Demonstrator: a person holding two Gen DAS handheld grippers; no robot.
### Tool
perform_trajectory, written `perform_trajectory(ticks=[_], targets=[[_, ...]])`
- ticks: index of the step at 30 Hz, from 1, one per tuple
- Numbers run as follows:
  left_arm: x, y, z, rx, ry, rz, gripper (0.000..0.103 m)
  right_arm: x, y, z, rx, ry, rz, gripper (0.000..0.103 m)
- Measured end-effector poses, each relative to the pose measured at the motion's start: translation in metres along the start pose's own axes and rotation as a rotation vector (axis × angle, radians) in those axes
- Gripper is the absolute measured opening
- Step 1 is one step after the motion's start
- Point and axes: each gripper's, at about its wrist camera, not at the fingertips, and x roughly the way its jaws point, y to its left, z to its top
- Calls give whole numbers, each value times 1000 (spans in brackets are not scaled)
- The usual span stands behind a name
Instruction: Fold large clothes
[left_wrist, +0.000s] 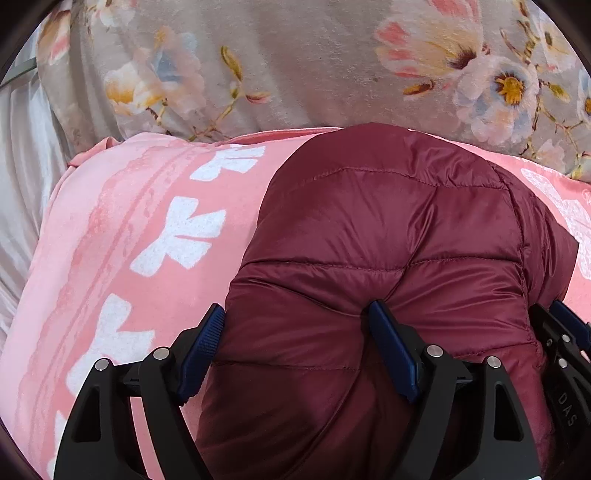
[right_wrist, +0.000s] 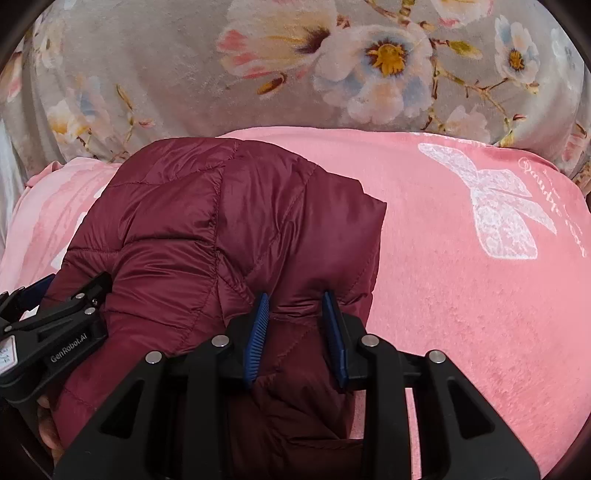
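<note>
1. A soft grey blanket (right_wrist: 155, 74) with big painted flowers lay at the back. It looked fuzzy, like velvet.
2. A pink blanket (right_wrist: 461, 314) covered the bed in front of it. It was fuzzy too. It had a white lacy bow (right_wrist: 498, 210) printed on it, with curly white writing beside the bow, too small and turned round to read. In the left wrist view it showed a row of plain white bow shapes (left_wrist: 181, 236).
3. The dark red puffy jacket (left_wrist: 388, 240) lay on the pink blanket, folded into a rounded bundle. Its cloth was smooth and shiny, with stitched lines that made soft, fat pillows.
4. The left gripper (left_wrist: 295, 332) stood wide apart. One blue ribbed pad sat at the bundle's left edge and the other pushed a dent into the top, so the jacket bulged between them. I could not tell if it truly gripped the jacket.
5. The right gripper (right_wrist: 297, 325) pinched a narrow fold of the jacket near its right edge.
6. White letters on the left gripper's black side read "GenRobot.AI" (right_wrist: 68, 352). The right gripper's side showed "DAS" (left_wrist: 567, 410).
</note>
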Motion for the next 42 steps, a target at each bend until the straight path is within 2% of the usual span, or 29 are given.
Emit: perform_trajectory(ticks=[15, 19, 23, 26, 30, 33, 37, 39, 42], targets=[[-1, -4, -3, 12, -17, 15, 79, 4, -2, 0, 17, 11, 13, 30], [-6, 2, -2, -2, -20, -17, 78, -11, -8, -3, 38, -6, 23, 30], [-38, 22, -11, -12, -11, -40, 78, -55, -11, -21, 39, -20, 54, 31], [-56, 32, -24, -11, 28, -69, 78, -76, -14, -42, 28, 13, 65, 31], [-79, 37, -48, 16, 27, -49, 79, -80, -14, -64, 35, 50, 57, 31], [-81, 39, -60, -1, 41, -56, 80, -75, -12, -76, 44, 64, 48, 31], [-72, 41, -66, -29, 44, -60, 87, -66, -15, -81, 67, 88, 54, 37], [-67, 42, -68, -36, 44, -66, 88, -61, -19, -81, 90, 101, 60, 45], [-65, 42, -68, -43, 45, -70, 88, -58, -25, -82, 122, 112, 83, 48]])
